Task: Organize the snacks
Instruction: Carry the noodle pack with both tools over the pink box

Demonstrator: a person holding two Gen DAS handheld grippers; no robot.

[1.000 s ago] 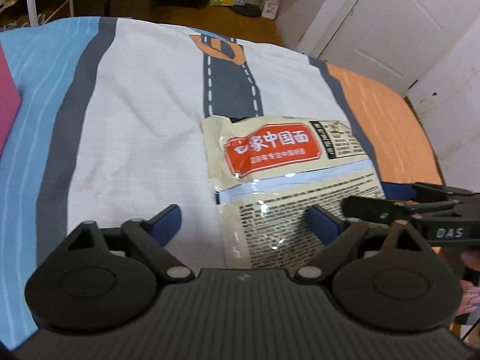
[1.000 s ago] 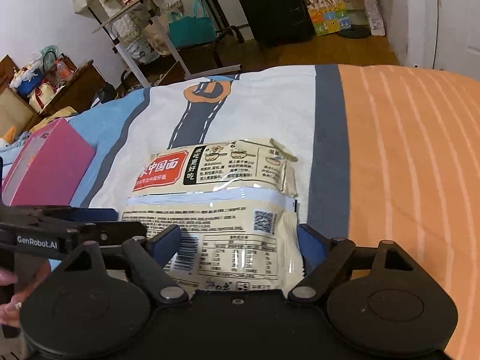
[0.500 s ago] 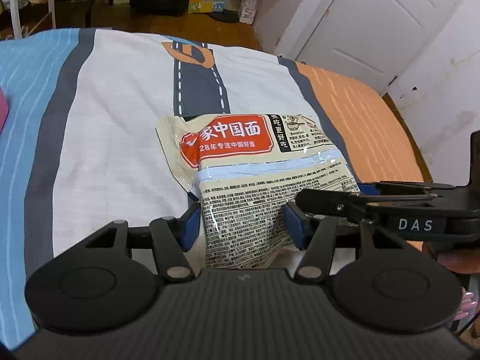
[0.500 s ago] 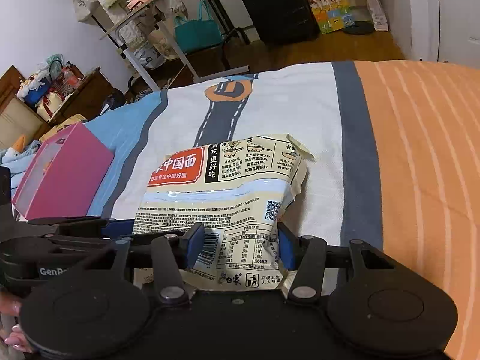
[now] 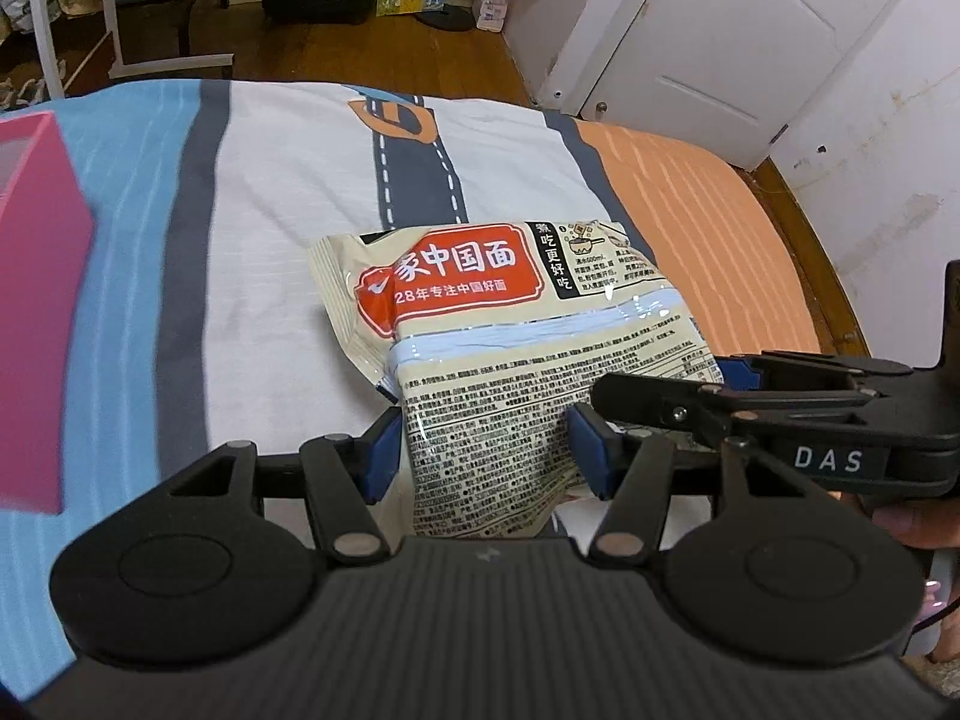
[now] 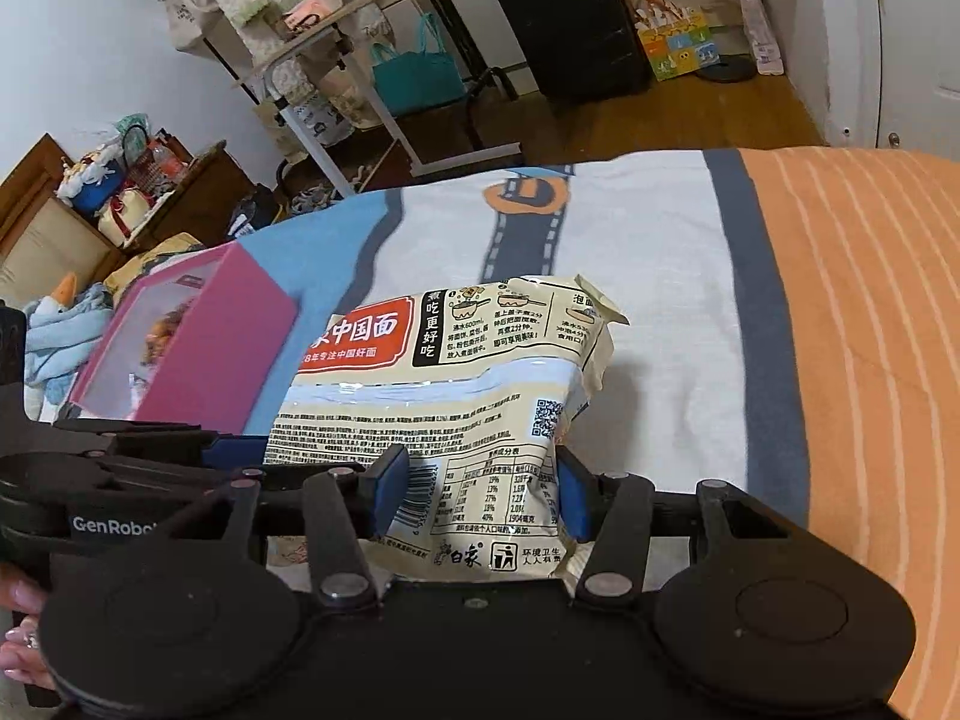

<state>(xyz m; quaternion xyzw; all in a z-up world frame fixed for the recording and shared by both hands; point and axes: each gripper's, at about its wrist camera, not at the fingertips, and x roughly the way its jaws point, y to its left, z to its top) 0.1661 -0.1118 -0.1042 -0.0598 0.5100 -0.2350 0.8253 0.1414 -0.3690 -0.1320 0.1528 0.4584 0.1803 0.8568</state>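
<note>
A cream noodle bag (image 5: 510, 324) with a red label hangs tilted above the bed, its far end low over the white sheet. My left gripper (image 5: 486, 450) is shut on its near edge, the blue pads pressing both sides. In the right wrist view the same noodle bag (image 6: 468, 396) sits between the pads of my right gripper (image 6: 480, 480), which is shut on the near edge further right. The two grippers hold it side by side. A pink box (image 6: 198, 354) with a clear window stands on the blue part of the bed, left of the bag.
The bed cover (image 5: 288, 192) has blue, white and orange bands and a grey road print. Beyond the bed are a black suitcase (image 6: 570, 18), a clothes rack (image 6: 336, 72) and a white door (image 5: 750, 42). A hand (image 6: 18, 600) holds the left gripper.
Both grippers closed on the near edge of the noodle bag and raised it off the sheet. The pink box has come into the left wrist view.
</note>
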